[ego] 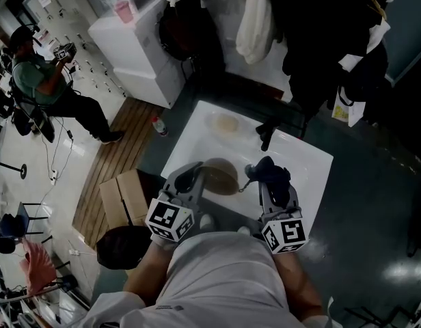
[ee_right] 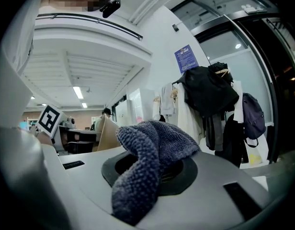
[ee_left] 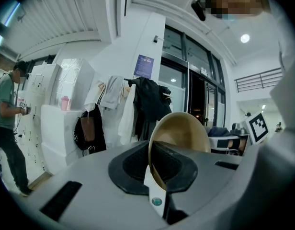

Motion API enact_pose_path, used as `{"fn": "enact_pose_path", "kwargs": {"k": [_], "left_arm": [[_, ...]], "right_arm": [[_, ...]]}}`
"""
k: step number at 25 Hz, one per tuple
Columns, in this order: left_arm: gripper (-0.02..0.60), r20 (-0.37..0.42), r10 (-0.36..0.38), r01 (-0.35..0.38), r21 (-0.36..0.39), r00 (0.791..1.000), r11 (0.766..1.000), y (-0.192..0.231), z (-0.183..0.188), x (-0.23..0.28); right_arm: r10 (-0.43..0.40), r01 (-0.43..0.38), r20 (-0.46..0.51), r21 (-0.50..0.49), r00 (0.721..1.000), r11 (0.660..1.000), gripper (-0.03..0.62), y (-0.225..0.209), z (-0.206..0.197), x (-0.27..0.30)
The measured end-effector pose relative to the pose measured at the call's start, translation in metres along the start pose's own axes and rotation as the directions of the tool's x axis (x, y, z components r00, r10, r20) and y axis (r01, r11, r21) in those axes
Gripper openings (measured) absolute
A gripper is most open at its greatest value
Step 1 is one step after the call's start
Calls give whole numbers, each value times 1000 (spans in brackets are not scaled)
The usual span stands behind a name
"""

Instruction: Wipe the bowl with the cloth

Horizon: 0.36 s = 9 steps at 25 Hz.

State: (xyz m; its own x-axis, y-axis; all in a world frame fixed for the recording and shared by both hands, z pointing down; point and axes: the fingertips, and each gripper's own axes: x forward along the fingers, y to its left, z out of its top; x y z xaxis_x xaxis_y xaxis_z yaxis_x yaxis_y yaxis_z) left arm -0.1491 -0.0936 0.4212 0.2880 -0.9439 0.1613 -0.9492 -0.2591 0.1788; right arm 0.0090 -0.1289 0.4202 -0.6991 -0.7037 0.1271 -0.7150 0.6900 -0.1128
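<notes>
Head view, left gripper (ego: 194, 174): clamped on the left rim of the brown bowl (ego: 221, 176), which was lifted over the near side of the white table (ego: 309, 162).
Head view, right gripper (ego: 266, 173): closed on the dark cloth (ego: 273, 168), just beside the bowl's right side. Contact between the two could not be told.
Left gripper view: the jaws pinched the bowl's rim, and the bowl stood tilted up on edge.
Right gripper view: the jaws were closed on a fold of the cloth, which bulged up and draped forward. The bowl's edge showed at left, near but apart.
Progress: both things were in hand and raised. Judging by the gap, wiping looked not yet begun, so the whole bowl was left to rub.
</notes>
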Motion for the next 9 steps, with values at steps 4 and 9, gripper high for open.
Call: {"fn": "enact_pose_path", "kwargs": {"k": [4, 9], "left_arm": [[18, -3, 1, -1, -9, 1000, 1000, -1, -3, -1], [18, 9, 1, -1, -10, 1000, 1000, -5, -5, -1]], "right_arm": [[5, -5, 0, -15, 1000, 1000, 61, 3, 1, 0], [4, -4, 7, -47, 1000, 999, 61, 3, -1, 0]]}}
